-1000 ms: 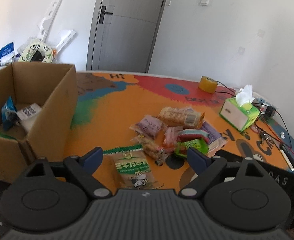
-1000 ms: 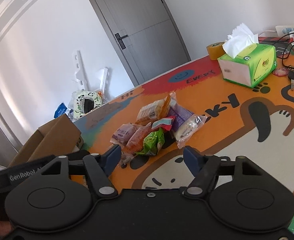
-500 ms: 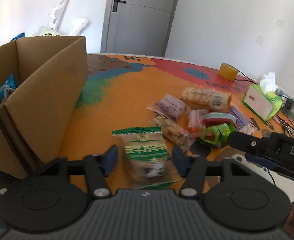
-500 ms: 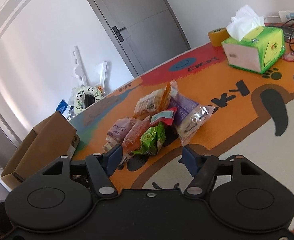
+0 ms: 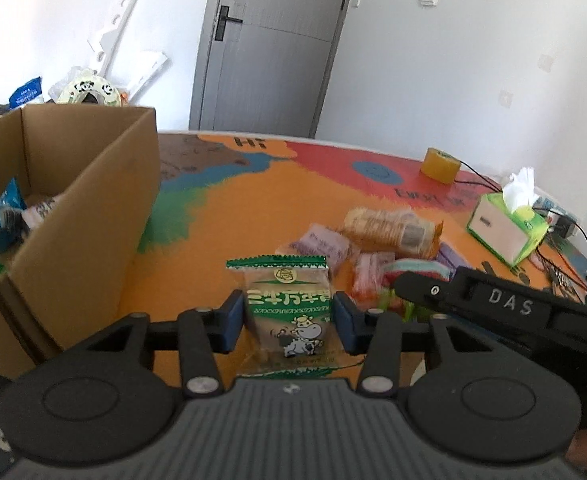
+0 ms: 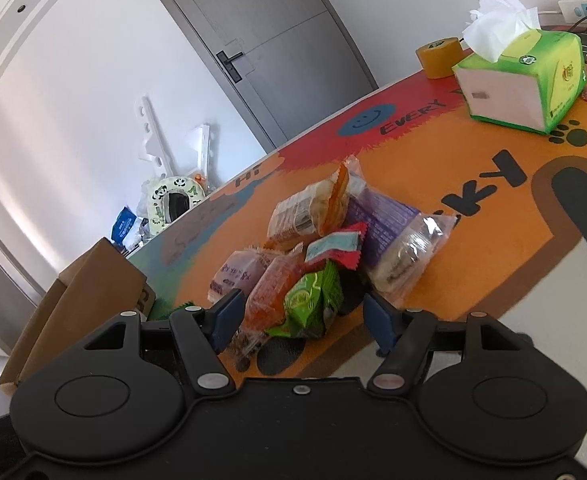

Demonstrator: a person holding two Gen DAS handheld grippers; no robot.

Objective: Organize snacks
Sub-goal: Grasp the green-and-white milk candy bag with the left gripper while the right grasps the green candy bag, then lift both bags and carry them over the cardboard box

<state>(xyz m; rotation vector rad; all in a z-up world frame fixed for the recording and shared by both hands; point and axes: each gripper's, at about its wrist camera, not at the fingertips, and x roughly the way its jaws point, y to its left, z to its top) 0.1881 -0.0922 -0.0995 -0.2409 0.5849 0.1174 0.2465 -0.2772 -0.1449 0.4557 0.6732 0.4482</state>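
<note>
Each camera sat just behind its own jaws, looking forward and somewhat down along them. The left view faced the door (image 5: 269, 52) squarely, with the cardboard box (image 5: 73, 208) left of its jaws and the snack pile (image 5: 381, 248) beyond them to the right. The right view sat tilted, close to that pile (image 6: 317, 252) just ahead of its jaws. Both shared the pile, the door, the box and the tissue box (image 6: 529, 80).
</note>
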